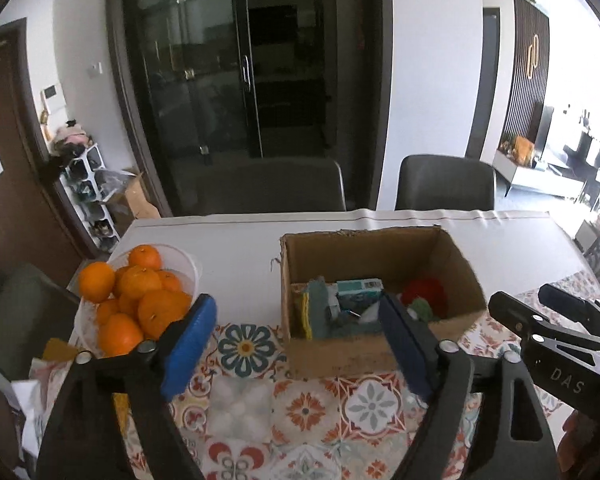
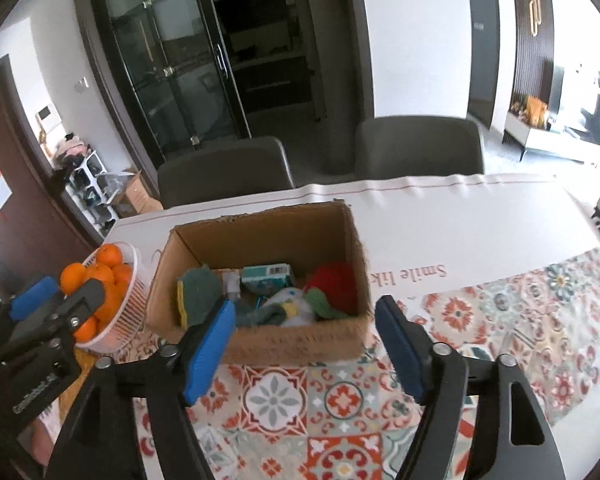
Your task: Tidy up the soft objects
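A cardboard box point(image 1: 340, 356) point(image 2: 300, 340) stands on the patterned tablecloth. It holds soft items: green-and-yellow sponges point(image 2: 198, 292), a teal packet point(image 2: 266, 276), a red woolly item point(image 2: 334, 280), a white-and-green plush point(image 2: 296, 304) and a teal cloth point(image 2: 260, 314). My left gripper point(image 1: 296, 336) is open and empty, just in front of the box. My right gripper point(image 2: 306, 340) is open and empty, also in front of the box. Each gripper shows at the edge of the other's view.
A white basket of oranges point(image 1: 140, 292) point(image 2: 120, 308) stands left of the box. Two grey chairs point(image 2: 418, 148) stand behind the table. A shoe rack point(image 1: 88, 192) and a dark glass door point(image 1: 236, 80) lie beyond.
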`<act>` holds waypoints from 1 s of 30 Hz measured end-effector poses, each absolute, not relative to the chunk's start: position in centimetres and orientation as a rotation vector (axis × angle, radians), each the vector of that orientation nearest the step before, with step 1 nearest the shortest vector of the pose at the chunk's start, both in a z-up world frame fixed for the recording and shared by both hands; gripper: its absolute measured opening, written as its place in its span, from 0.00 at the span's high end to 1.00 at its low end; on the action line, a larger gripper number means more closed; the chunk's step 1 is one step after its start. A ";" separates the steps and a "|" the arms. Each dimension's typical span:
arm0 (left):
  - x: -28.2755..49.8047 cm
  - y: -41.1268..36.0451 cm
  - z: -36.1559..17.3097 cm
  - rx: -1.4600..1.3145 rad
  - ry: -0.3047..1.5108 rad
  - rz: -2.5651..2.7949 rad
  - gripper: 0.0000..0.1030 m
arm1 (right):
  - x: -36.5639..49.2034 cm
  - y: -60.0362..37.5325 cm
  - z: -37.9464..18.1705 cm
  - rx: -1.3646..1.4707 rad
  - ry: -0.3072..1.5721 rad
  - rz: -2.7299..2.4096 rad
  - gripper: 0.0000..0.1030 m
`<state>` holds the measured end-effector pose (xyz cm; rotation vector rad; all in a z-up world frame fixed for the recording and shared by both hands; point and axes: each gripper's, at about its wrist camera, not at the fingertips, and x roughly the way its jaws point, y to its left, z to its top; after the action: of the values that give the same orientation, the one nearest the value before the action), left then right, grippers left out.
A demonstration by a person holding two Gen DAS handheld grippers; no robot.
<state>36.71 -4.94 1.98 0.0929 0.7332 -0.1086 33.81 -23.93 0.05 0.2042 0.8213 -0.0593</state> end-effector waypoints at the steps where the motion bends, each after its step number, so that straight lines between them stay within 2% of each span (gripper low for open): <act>1: 36.1 -5.0 2.2 0.090 0.726 -0.108 0.15 | 32.8 -23.9 0.4 0.195 0.807 -0.059 0.24; 12: 26.6 -4.0 4.3 0.083 0.631 -0.073 0.04 | 24.2 -23.1 3.5 0.126 0.683 -0.067 0.17; 30: 13.3 -1.4 5.7 0.072 0.570 -0.154 0.00 | 9.8 -20.1 5.6 0.110 0.580 -0.116 0.09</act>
<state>13.25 -1.45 5.67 0.0723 0.5700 -0.1544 9.83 -20.12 5.55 0.1100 0.5802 -0.1162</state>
